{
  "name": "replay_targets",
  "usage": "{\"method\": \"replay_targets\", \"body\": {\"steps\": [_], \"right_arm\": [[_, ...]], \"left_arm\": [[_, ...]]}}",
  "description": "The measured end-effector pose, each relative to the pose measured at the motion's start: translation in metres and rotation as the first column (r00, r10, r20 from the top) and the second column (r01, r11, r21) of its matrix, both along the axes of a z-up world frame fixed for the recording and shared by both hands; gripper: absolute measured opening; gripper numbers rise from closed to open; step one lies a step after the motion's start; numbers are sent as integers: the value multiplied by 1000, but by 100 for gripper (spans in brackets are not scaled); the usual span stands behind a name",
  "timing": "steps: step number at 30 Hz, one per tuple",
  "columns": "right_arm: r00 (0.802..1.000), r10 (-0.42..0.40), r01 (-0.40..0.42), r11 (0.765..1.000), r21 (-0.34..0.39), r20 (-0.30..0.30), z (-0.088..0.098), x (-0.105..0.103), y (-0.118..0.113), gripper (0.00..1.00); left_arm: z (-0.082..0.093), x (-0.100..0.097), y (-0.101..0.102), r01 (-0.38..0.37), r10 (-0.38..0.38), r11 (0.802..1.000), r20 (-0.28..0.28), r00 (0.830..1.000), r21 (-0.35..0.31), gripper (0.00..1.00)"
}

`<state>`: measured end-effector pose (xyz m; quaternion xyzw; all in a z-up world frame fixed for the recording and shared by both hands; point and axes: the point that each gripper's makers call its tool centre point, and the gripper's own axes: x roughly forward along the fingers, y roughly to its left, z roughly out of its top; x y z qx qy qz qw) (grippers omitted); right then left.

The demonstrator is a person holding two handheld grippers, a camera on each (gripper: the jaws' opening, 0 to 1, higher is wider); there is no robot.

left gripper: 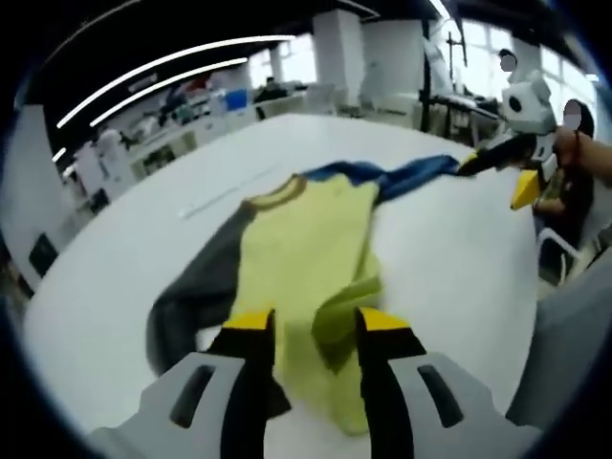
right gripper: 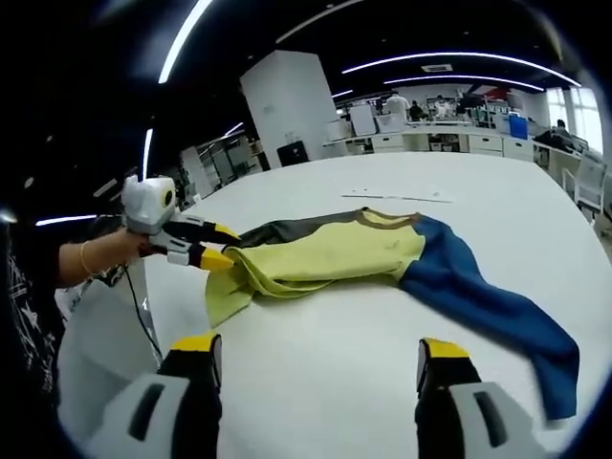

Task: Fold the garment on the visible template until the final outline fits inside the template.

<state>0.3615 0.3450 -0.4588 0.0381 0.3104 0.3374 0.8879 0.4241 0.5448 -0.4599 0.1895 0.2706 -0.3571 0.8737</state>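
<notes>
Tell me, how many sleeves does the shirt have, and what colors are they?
2. The gray sleeve lies on one side of the yellow shirt, the blue sleeve stretches out on the other side across the white table.

A white table (right gripper: 402, 382) spans the lower and middle frame in both gripper views. On it lies a yellow garment (right gripper: 325, 256) with one grey and one blue sleeve. A thin white strip (right gripper: 397, 196) lies beyond it, toward the upper centre.
</notes>
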Motion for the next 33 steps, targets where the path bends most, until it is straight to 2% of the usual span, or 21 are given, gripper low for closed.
{"method": "replay_targets", "body": {"steps": [4,7,13,16,19,23,27,30,33], "right_arm": [[1000,1,-1,1000,2,-3,-2,0,0,84],[1000,2,-2,1000,-2,-6,-3,0,0,84],[1000,-1,1,1000,-5,-7,-4,1,-1,84],[1000,-3,3,1000,-5,-9,-5,1,-2,84],[1000,-3,3,1000,-4,-10,-5,1,-2,84],[1000,-6,6,1000,-3,-19,-8,2,-1,84],[1000,-9,9,1000,0,-24,-10,2,0,84],[1000,-10,10,1000,3,-27,-11,3,0,83],[1000,-10,10,1000,8,-28,-11,4,2,83]], "left_arm": [[2,-3,-16,72,-73,997,15,997,27,32],[-5,-7,-25,138,-140,986,8,990,91,31],[-20,-4,-36,188,-187,972,-25,982,137,28],[-31,-1,-36,217,-214,955,-37,976,202,27],[-39,-4,-39,250,-244,940,-54,968,232,26],[-50,-7,-37,272,-262,922,-76,962,276,18],[-54,-9,-36,266,-251,926,-90,964,269,1],[-52,-7,-36,251,-241,932,-70,968,262,0],[-45,-9,-39,245,-238,944,-58,970,222,0]]}}
